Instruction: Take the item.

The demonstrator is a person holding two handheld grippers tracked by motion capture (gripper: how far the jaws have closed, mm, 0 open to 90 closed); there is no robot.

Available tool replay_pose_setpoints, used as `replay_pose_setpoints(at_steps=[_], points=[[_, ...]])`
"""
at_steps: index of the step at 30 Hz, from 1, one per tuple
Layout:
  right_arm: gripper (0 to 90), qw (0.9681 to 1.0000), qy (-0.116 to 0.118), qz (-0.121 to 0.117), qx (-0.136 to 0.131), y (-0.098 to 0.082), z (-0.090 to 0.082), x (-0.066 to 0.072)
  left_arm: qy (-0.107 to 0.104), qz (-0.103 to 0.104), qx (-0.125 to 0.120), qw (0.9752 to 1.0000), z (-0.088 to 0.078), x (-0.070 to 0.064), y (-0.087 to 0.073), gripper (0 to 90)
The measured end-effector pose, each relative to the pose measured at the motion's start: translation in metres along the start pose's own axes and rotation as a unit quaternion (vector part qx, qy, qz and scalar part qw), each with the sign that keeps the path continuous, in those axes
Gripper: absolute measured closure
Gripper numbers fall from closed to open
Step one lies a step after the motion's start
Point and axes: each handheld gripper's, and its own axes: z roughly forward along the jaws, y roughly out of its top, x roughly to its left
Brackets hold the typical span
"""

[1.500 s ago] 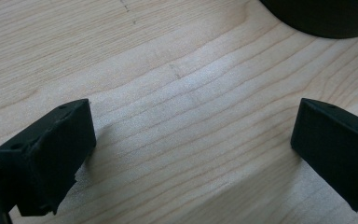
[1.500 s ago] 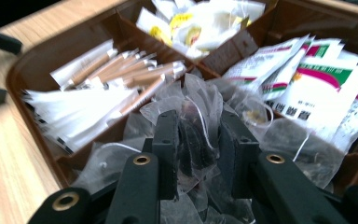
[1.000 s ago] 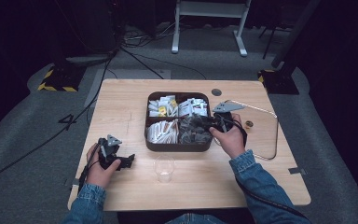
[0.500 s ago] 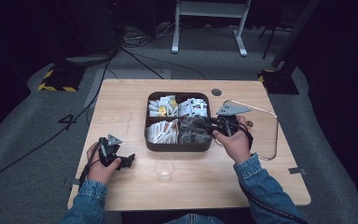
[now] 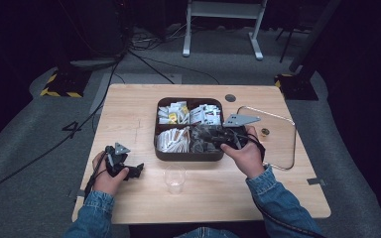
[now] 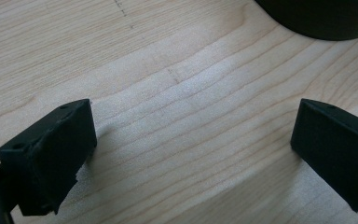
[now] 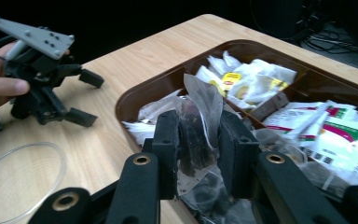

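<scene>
Right gripper (image 7: 198,140) pinches a clear-wrapped dark tea sachet (image 7: 200,126) above the dark brown compartment tray (image 5: 159,148), mid-table. Left gripper (image 5: 124,166) rests spread near the left edge. Next, presumably: carry the sachet to the clear glass cup (image 5: 174,178).

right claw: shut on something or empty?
Shut on a clear packet. In the right gripper view, the right claw has both pads pressing its sides, above the brown tray.

Left gripper (image 5: 136,170) resting low near the table's front-left corner, jaws wide apart; right gripper (image 7: 198,140) raised, jaws clamped together, forearm angled inward.
</scene>
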Motion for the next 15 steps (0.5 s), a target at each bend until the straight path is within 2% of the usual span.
replay_pose_setpoints(at_steps=[6, 15], points=[[70.8, 0.9996, 0.022, -0.016, 0.008, 0.003, 0.005, 0.014, 0.001, 0.0, 0.0, 1.0, 0.0, 0.0, 0.0, 0.6], [70.8, 0.9987, 0.041, -0.028, 0.01, 0.005, 0.008, 0.028, 0.001, 0.0, 0.0, 1.0, 0.0, 0.0, 0.0, 0.6]])
